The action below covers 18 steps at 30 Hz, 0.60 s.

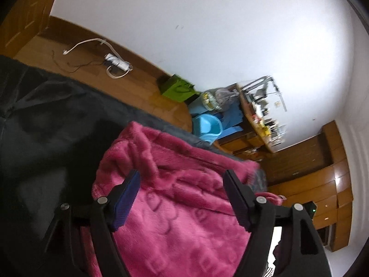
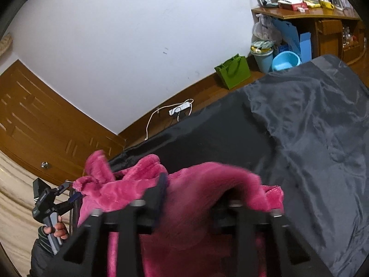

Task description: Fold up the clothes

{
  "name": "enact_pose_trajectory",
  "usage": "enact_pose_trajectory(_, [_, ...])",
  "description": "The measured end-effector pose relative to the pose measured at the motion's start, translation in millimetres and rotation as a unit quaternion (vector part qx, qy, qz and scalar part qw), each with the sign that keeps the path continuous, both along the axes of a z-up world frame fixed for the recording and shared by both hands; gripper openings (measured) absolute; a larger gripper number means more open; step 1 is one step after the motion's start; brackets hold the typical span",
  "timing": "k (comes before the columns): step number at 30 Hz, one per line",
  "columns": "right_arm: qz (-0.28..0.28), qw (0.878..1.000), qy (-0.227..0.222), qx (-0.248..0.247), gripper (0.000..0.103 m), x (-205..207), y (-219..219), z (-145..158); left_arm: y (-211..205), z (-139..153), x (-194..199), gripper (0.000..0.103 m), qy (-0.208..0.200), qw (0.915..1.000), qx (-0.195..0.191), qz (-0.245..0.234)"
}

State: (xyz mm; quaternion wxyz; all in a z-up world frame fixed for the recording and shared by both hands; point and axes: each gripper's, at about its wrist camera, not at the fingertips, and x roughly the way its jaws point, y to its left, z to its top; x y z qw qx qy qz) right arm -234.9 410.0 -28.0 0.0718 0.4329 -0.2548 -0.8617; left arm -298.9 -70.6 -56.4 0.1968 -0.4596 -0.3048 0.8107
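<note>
Fleece, a pink plush garment (image 2: 189, 196) bunched on the black sheet (image 2: 299, 138), lies under the left gripper (image 1: 182, 198), whose jaws stand apart, and drapes over the right gripper (image 2: 191, 198), grip hidden; I judge smoothing it flat comes before creasing.

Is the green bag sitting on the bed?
No, the green bag stands on the wooden floor by the wall, beyond the dark sheet.

No text, label, brand, number or sign is legible in either view. The pink fleece garment (image 1: 175, 207) bears embossed shapes that cannot be read as letters. Small white marks on the left gripper (image 2: 69, 194), seen at far left in the right wrist view, are too blurred to read.
</note>
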Motion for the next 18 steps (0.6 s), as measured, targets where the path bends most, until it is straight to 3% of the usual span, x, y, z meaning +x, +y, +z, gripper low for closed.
enact_pose_trajectory(2, [-0.012,1.0,0.019,0.016,0.074,7.0,-2.5,11.4,0.6,7.7,4.9,0.078,0.008,0.9999,0.005,-0.004])
enact_pose_trajectory(6, [-0.027,0.997,0.047,0.056,0.074,20.7,-10.2,31.6,36.8,24.8,19.1,0.078,0.031,0.9961,-0.037,-0.074])
enact_pose_trajectory(11, [0.069,0.99,0.016,0.123,0.074,17.3,-67.6,24.9,97.4,16.0,22.0,0.078,0.034,0.9789,-0.131,-0.153])
enact_pose_trajectory(16, [0.146,0.969,-0.051,0.194,0.074,1.2,-118.2,-14.4,122.3,-15.8,-1.4,0.078,-0.012,0.9781,-0.161,-0.13])
enact_pose_trajectory(18, [0.154,0.963,-0.069,0.209,0.074,-6.4,-126.3,-28.5,116.3,-23.1,-12.7,0.078,-0.029,0.9828,-0.151,-0.102])
